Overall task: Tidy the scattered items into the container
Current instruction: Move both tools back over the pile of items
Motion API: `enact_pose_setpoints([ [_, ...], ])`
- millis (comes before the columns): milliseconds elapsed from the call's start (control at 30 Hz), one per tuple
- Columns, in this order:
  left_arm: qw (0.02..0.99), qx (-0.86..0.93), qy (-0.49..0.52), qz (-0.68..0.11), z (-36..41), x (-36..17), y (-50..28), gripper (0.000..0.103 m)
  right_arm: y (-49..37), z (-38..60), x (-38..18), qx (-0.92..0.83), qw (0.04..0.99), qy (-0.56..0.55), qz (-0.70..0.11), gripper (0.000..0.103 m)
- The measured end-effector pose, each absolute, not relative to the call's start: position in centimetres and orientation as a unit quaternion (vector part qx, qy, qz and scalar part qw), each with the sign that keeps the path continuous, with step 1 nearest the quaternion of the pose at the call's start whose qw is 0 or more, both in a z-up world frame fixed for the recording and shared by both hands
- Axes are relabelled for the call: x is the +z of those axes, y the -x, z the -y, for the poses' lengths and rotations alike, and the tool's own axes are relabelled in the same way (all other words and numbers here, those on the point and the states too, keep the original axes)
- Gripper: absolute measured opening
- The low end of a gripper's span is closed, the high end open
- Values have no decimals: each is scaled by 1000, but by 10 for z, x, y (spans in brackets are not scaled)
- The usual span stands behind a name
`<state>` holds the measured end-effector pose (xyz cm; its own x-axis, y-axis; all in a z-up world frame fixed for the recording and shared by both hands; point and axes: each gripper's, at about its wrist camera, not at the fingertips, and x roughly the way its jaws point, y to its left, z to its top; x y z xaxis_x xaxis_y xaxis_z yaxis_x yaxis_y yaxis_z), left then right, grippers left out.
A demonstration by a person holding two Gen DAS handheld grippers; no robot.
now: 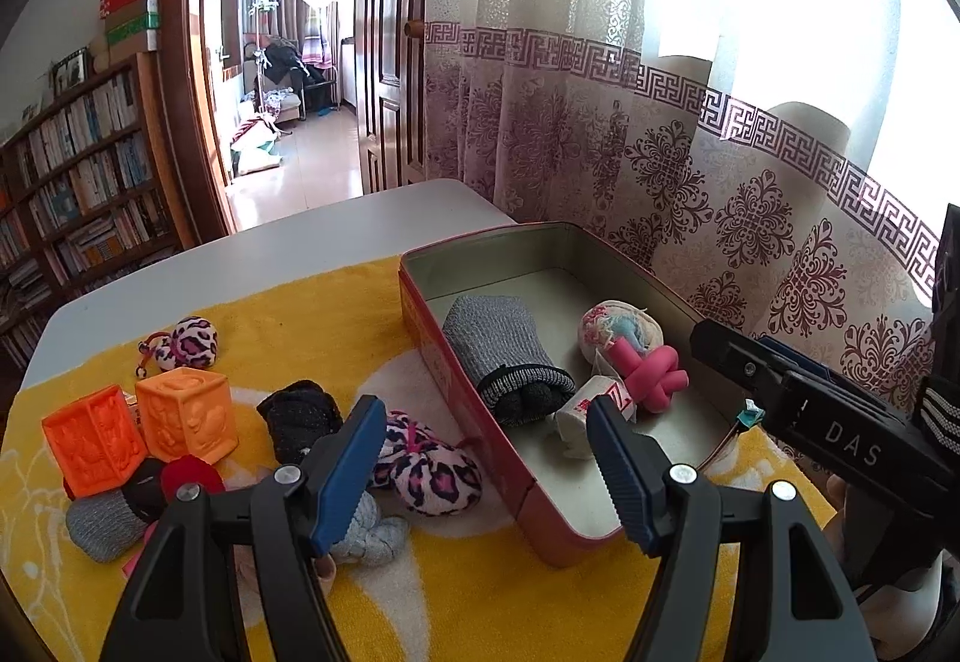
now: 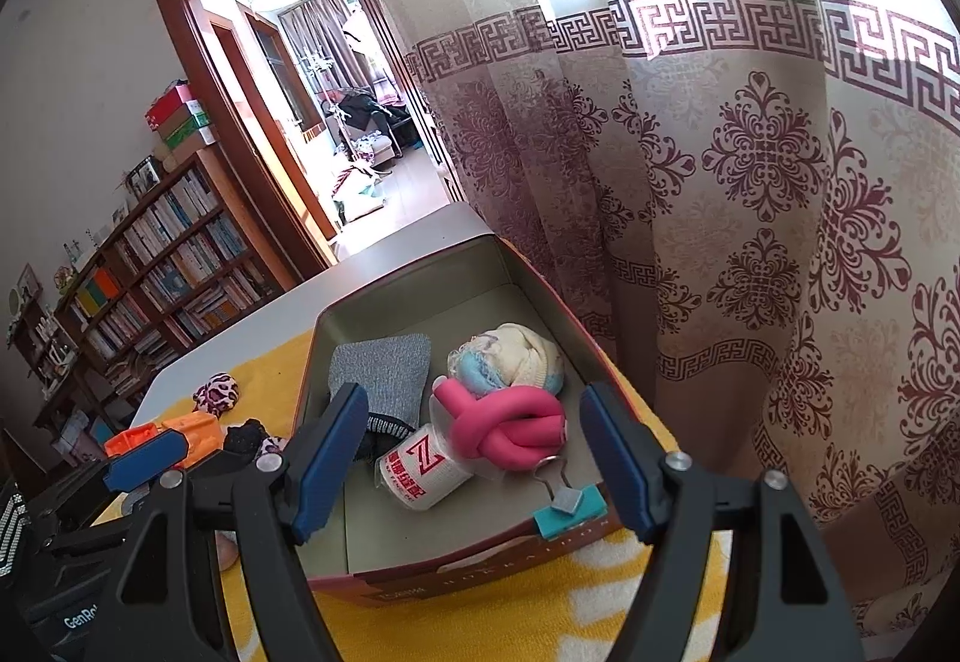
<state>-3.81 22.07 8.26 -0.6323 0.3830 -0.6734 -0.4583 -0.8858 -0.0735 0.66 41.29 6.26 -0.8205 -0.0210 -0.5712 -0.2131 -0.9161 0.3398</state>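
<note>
The red tin (image 1: 468, 422) (image 2: 336, 488) stands open on a yellow towel. Inside it lie a grey sock roll (image 1: 510, 356), a cream sock ball (image 1: 618, 329), a knotted pink foam tube (image 2: 510, 428) and a white bottle (image 2: 423, 473). A teal binder clip (image 2: 567, 512) sits on the tin's near rim. Above that rim my right gripper (image 2: 474, 458) is open, its pads clear of the clip. My left gripper (image 1: 486, 470) is open and empty over the tin's left wall. A leopard pouch (image 1: 429, 464) lies just beyond its left finger.
Left of the tin the towel (image 1: 312, 326) holds two orange cubes (image 1: 183, 413), a second leopard pouch (image 1: 186, 344), a black sock (image 1: 300, 416), a red item (image 1: 192, 473), a grey sock (image 1: 102, 524) and a pale blue knot (image 1: 372, 533). A curtain (image 2: 750, 242) hangs close behind.
</note>
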Motion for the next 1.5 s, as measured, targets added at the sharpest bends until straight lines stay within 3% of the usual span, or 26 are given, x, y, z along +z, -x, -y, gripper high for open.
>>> enact_pose_setpoints([
  [600,198,911,361,-32,-166,86,38,71,2,-354,75,939,13,303,-161,77],
  [1500,46,912,394,108,12,56,70,71,16,-240,63,928,-94,348,-91,78],
])
